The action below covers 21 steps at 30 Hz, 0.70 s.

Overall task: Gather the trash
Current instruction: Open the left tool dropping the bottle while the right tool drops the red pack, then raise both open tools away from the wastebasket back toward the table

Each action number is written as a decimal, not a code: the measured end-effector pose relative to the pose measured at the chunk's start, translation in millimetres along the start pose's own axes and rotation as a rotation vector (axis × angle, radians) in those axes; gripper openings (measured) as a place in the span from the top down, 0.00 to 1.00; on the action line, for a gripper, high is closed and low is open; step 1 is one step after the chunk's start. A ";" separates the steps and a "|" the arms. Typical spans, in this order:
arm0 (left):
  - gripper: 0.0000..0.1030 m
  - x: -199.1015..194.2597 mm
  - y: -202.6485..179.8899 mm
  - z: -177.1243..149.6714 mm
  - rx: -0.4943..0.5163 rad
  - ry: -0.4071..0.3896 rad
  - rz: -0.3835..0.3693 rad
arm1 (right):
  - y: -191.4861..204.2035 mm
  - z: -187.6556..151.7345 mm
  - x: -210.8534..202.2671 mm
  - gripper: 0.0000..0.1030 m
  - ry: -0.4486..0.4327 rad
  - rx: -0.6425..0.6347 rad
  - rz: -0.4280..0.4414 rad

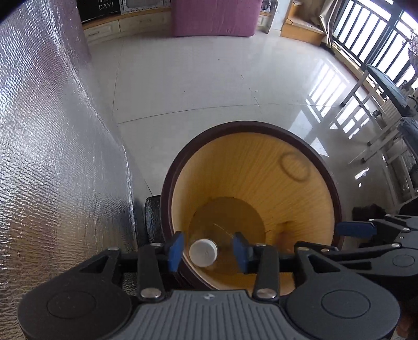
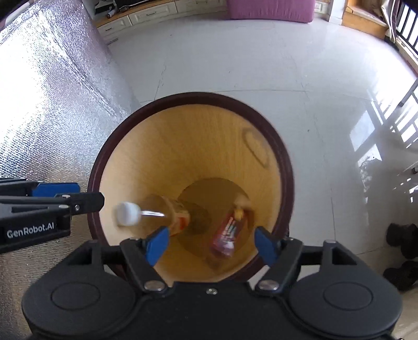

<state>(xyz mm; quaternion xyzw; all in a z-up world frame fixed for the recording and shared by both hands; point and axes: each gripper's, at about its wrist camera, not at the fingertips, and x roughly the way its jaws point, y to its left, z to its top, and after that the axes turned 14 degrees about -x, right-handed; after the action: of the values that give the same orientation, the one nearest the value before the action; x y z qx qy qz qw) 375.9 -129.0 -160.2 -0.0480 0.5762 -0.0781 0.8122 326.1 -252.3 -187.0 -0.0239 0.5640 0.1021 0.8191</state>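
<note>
A round bin with a dark rim [image 1: 250, 125] [image 2: 193, 95] and a wood-coloured inside stands on the floor below both grippers. My left gripper [image 1: 208, 252] is open over the bin's near left edge. A clear bottle with a white cap [image 1: 203, 252] shows between its blue pads without touching them. In the right wrist view the bottle [image 2: 177, 217] is blurred and tilted into the bin, clear of the left gripper [image 2: 78, 196]. My right gripper [image 2: 211, 244] is open over the bin. Below it, inside the bin, is a blurred red packet [image 2: 227, 232].
A silver foil-covered surface [image 1: 52, 157] [image 2: 39, 104] rises close on the left of the bin. White tiled floor [image 1: 196, 78] stretches ahead to a purple sofa [image 1: 214, 18] and low drawers. Dark shoes [image 2: 402, 235] lie at the right, with window bars [image 1: 365, 26] beyond.
</note>
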 end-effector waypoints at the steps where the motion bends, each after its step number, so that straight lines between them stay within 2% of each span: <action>1: 0.52 -1.1 0.0 0.9 0.000 -0.002 0.001 | -1.1 -1.5 -0.6 0.29 -0.002 -0.001 -0.005; 3: 0.46 -3.5 3.3 -0.4 -0.005 -0.002 -0.001 | -0.6 -2.2 -3.2 0.29 -0.008 -0.006 -0.015; 5: 0.36 -4.9 7.1 -1.8 -0.014 -0.005 0.006 | -1.5 -3.8 -4.9 0.27 -0.015 -0.011 -0.022; 11: 0.14 -10.6 8.5 -2.3 -0.031 -0.014 0.018 | -2.2 -7.9 -13.7 0.22 -0.029 -0.024 -0.057; 14: 0.06 -15.1 10.5 -5.8 -0.034 -0.022 0.028 | -3.9 -9.9 -17.6 0.13 -0.040 -0.032 -0.062; 15: 0.05 -14.4 7.8 -6.5 -0.038 -0.022 0.029 | -3.4 -10.8 -19.9 0.09 -0.047 -0.036 -0.066; 18: 0.00 -17.6 10.6 -8.4 -0.052 -0.014 0.030 | -8.1 -10.7 -27.6 0.04 -0.063 -0.023 -0.067; 21: 0.00 -20.7 14.2 -10.5 -0.064 -0.020 0.032 | -12.2 -16.7 -34.8 0.00 -0.072 -0.006 -0.069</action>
<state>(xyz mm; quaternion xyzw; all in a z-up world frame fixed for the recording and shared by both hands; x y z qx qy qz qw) 360.3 -111.2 -146.9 -0.0653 0.5709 -0.0460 0.8171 301.2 -271.7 -161.7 -0.0421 0.5328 0.0760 0.8418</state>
